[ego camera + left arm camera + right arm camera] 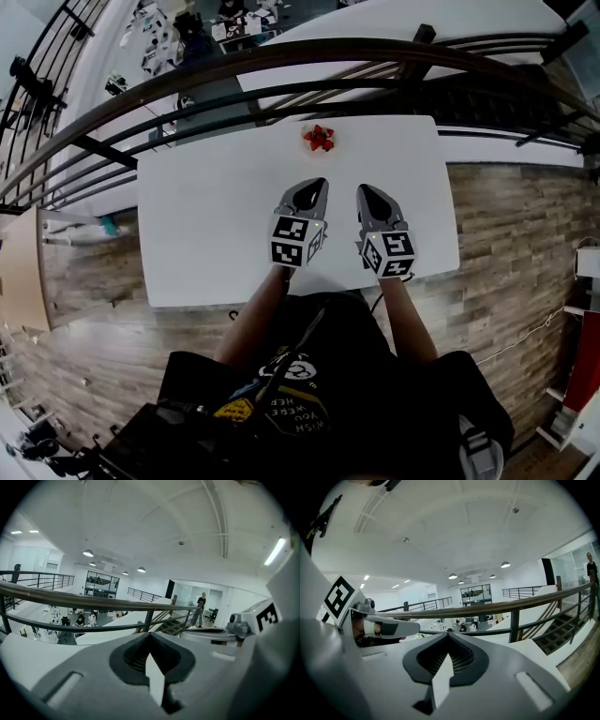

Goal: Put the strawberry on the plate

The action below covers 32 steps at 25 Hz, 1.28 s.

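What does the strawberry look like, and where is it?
The strawberry is bright red with a little green on it. It looks lumpy, so it may be more than one berry, but it is too small in the head view to tell. It lies on a small pale plate near the far edge of the white table. Only the plate touches it.

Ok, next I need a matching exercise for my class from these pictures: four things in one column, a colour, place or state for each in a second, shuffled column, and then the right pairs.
Things
1. strawberry
2. table
3. left gripper
4. railing

Descriptions
A. white, flat, bears the plate
B. dark, curving past the far side of the table
C. red, lying on the plate
D. shut, with nothing between its jaws

Right pairs: 1-C, 2-A, 3-D, 4-B
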Each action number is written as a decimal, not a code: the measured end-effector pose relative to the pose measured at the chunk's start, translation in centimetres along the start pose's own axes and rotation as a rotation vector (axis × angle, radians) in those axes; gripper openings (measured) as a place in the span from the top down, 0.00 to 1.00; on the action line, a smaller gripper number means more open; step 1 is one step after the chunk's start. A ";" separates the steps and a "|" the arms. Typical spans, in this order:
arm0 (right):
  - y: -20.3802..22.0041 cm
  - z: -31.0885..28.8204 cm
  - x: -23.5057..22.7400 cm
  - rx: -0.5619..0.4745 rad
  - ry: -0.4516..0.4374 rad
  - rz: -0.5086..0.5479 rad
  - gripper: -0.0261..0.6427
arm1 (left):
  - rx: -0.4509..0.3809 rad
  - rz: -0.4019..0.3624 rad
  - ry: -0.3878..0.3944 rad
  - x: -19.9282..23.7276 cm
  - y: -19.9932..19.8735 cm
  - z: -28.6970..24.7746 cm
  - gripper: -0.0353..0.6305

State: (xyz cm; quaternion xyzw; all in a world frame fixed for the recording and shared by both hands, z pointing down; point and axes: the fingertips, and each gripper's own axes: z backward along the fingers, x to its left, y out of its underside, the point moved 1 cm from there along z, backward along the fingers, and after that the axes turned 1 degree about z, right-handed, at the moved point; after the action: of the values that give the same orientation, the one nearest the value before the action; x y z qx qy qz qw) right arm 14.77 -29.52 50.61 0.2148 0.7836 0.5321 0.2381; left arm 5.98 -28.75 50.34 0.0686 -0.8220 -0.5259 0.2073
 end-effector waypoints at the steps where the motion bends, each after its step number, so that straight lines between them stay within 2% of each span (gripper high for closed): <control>1: -0.2 0.6 0.9 -0.008 0.001 0.000 0.96 | -0.004 0.001 0.007 -0.2 -0.1 0.8 0.94; 11: -3.5 7.3 9.4 -0.133 0.028 0.001 0.96 | -0.061 -0.057 0.057 -1.2 -1.0 11.4 0.94; 18: -4.0 10.7 13.8 -0.203 0.038 0.020 0.96 | -0.159 -0.066 0.110 -2.4 -1.9 16.9 0.94; 22: -4.1 12.3 15.0 -0.218 0.046 0.039 0.96 | -0.176 -0.088 0.101 -3.3 -1.7 18.8 0.94; 27: -4.6 14.8 15.0 -0.241 0.029 0.041 0.96 | -0.190 -0.036 0.105 -5.2 -1.6 20.1 0.94; 32: -5.3 17.2 14.5 -0.254 0.011 0.031 0.96 | -0.177 -0.090 0.120 -8.3 -1.5 20.2 0.94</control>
State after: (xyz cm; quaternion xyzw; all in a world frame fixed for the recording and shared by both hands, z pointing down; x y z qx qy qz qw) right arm 13.17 -10.16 38.08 0.1921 0.7077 0.6319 0.2510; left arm 5.01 -9.74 39.47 0.1184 -0.7545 -0.6002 0.2376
